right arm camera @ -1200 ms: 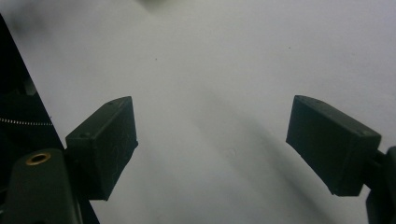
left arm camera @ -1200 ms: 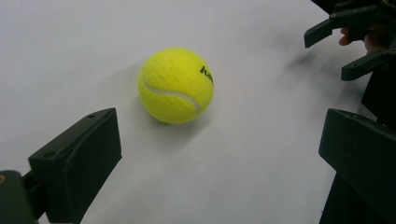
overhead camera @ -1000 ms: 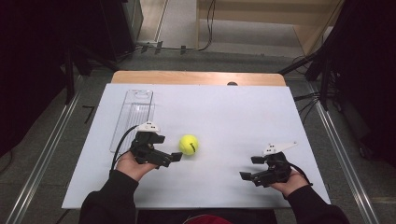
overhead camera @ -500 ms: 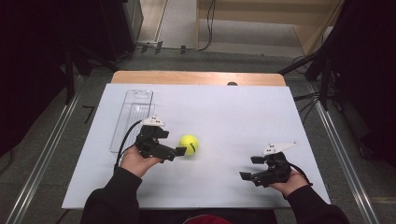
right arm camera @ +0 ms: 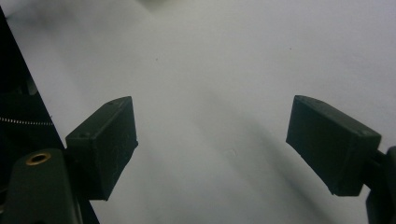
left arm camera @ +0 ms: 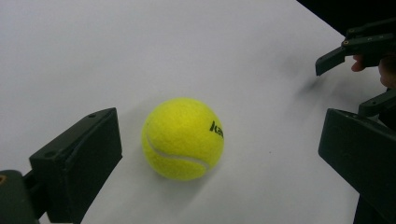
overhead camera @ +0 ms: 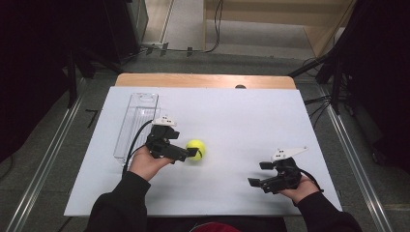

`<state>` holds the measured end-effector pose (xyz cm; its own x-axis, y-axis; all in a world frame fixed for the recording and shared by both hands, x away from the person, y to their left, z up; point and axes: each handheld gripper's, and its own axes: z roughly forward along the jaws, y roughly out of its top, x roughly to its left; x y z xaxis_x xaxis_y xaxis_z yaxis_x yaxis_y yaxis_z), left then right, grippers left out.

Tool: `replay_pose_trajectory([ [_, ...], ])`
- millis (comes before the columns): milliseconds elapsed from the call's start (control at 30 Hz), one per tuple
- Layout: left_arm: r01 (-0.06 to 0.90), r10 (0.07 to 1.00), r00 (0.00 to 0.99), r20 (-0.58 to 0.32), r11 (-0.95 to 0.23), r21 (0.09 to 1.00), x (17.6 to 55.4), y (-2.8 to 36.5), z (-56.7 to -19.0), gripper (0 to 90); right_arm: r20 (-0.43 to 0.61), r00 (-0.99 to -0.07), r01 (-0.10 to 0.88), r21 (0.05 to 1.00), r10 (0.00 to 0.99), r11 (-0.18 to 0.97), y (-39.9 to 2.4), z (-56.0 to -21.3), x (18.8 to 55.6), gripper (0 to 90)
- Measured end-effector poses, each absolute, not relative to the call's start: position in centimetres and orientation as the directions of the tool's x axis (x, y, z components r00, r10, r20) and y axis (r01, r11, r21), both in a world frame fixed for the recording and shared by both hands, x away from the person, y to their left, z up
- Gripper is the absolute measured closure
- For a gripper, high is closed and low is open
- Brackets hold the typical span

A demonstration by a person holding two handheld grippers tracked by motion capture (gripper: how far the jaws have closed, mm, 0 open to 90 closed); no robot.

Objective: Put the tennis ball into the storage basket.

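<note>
A: What is on the bench [overhead camera: 251, 116]?

B: A big white sheet covers most of it. A strip of brown wood shows at the far edge.

A: And that see-through thing?

B: That is a long clear plastic box [overhead camera: 137, 123]. It lies on the left part of the white sheet.

A: What is around the bench?

B: A grey floor [overhead camera: 183, 29], with black cables [overhead camera: 215, 34] lying on it at the back.

Ball [overhead camera: 196, 149] on table [overhead camera: 232, 111], mid-left; clear container [overhead camera: 137, 123] behind-left of ball, near table's left edge.
</note>
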<state>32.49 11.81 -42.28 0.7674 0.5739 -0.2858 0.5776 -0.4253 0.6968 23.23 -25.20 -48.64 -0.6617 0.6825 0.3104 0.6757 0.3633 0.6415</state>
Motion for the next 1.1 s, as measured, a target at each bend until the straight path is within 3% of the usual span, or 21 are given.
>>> replay_pose_trajectory([
  [1100,0.568,0.583,0.768,-0.265,-0.429,0.703,34.8,9.0,-43.0,1.5,0.308,-0.665,0.673,0.642,0.681,0.367,-25.2,-48.7,23.3,14.1],
])
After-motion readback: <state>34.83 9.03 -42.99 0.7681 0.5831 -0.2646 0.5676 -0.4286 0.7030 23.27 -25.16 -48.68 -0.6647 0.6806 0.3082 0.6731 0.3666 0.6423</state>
